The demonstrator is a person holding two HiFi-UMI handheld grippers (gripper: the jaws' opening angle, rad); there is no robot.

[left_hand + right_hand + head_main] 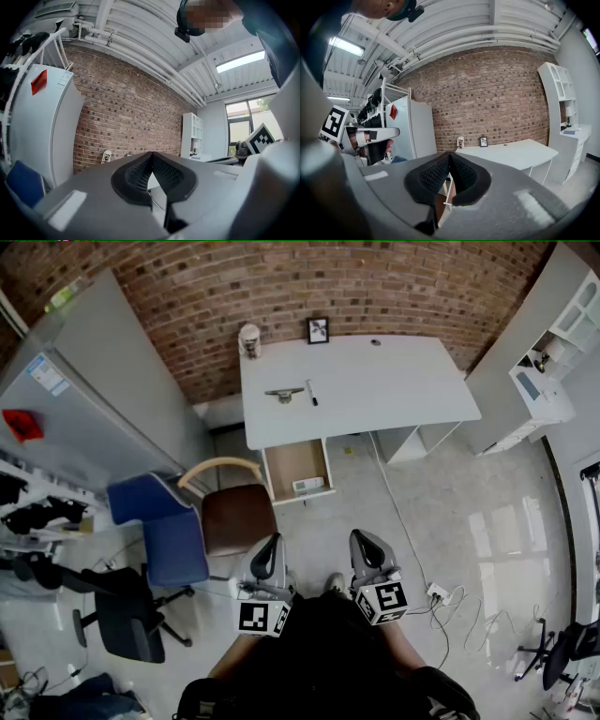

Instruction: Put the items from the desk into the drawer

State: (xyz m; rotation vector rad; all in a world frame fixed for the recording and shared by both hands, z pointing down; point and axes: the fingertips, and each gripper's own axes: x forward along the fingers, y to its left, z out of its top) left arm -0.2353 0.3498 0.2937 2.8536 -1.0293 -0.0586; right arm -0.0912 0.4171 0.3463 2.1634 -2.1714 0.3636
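The white desk (375, 381) stands against the brick wall, far ahead of me. On it lie a grey tool (284, 394), a black pen (312, 393), a pale cup (249, 339), a small picture frame (318, 330) and a tiny dark item (376, 342). Below the desk's front left, the wooden drawer (291, 463) is pulled open with a small white item (307, 486) inside. My left gripper (267, 559) and right gripper (367, 554) are held close to my body, both shut and empty, well short of the desk. The right gripper view shows the desk (511, 152), the cup (461, 142) and the frame (483, 141).
A brown wooden chair (234, 512) stands just left of the drawer, with a blue chair (164, 531) and a black office chair (127, 615) beside it. A tall white cabinet (84, 399) fills the left. White shelving (544, 381) is at the right. Cables (441, 601) lie on the floor.
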